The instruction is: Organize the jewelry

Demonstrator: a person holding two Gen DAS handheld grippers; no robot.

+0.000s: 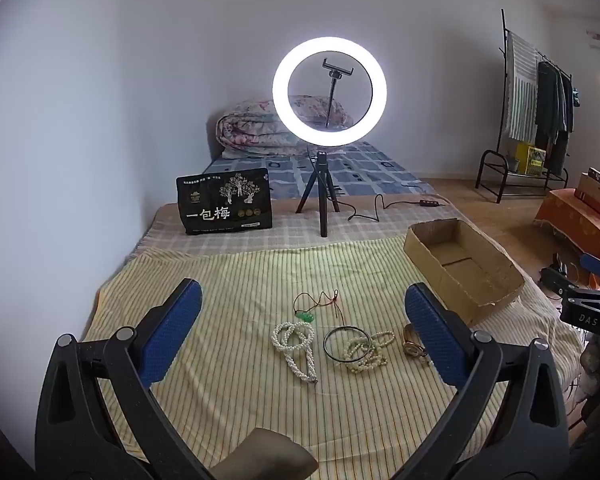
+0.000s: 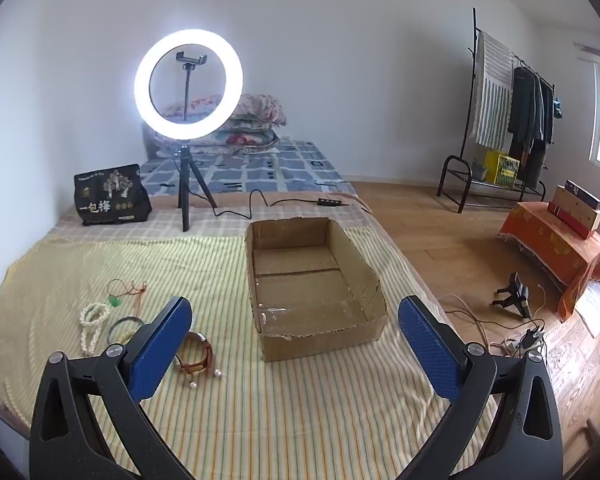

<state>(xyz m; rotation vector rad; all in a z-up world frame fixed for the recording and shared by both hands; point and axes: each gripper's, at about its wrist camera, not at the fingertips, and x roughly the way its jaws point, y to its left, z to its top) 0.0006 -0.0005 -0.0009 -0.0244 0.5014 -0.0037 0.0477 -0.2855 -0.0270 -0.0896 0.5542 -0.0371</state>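
Jewelry lies on a yellow striped cloth [image 1: 220, 320] on the bed: a white pearl necklace [image 1: 294, 340], a green pendant on a red cord [image 1: 306, 316], a dark bangle [image 1: 347, 344] over a beige bead strand [image 1: 370, 354], and a brown watch [image 1: 412, 346]. An empty cardboard box [image 1: 464, 264] stands to their right. My left gripper [image 1: 304, 316] is open and empty, above the jewelry. In the right wrist view my right gripper [image 2: 296, 328] is open and empty before the box [image 2: 312, 280], with the watch [image 2: 196, 354] and pearl necklace [image 2: 92, 324] to its left.
A lit ring light on a tripod [image 1: 329, 88] and a black snack bag [image 1: 224, 202] stand behind the cloth. Folded quilts [image 1: 252, 128] lie at the bed's head. A clothes rack [image 2: 508, 112], an orange-draped stand [image 2: 556, 248] and cables [image 2: 512, 320] occupy the floor right.
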